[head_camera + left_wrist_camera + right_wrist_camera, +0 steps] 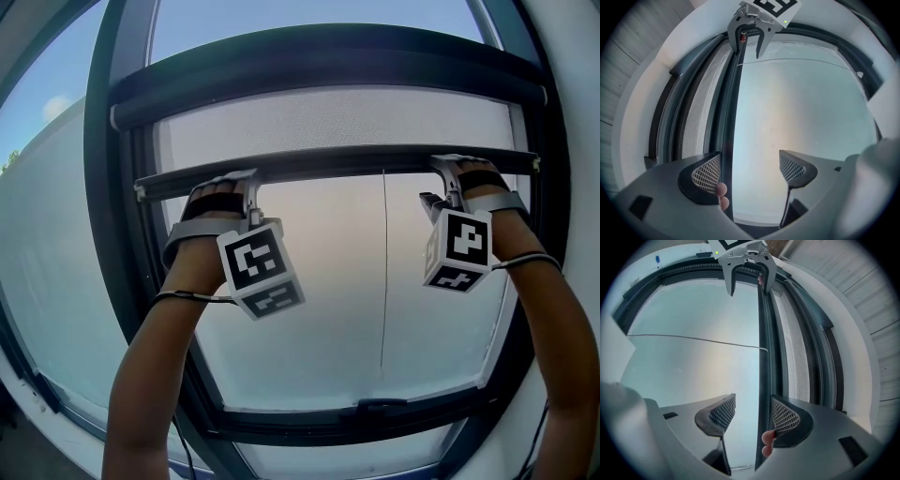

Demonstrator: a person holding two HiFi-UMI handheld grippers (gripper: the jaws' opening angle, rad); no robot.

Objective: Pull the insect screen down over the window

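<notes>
Arms raised, left gripper (247, 180) and right gripper (448, 165) hooked over the pull bar (337, 161) of the insect screen (337, 117), near the top of the window (319, 309).
Jaws apart on both, bar beside one pad; only gripper views show fingertips (722, 189) behind it.

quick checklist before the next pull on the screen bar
1. Pull bar between left gripper fingers: ok.
2. Pull bar between right gripper fingers: ok.
3. Fingers clamped on the bar: not ok, both stand open and the bar lies against one finger only.
4. Bar level: cannot tell, the wide-angle view bends it.
5. Screen mesh down to bottom frame: not ok, only the upper part is covered.
6. Cord clear of both grippers: ok.
</notes>
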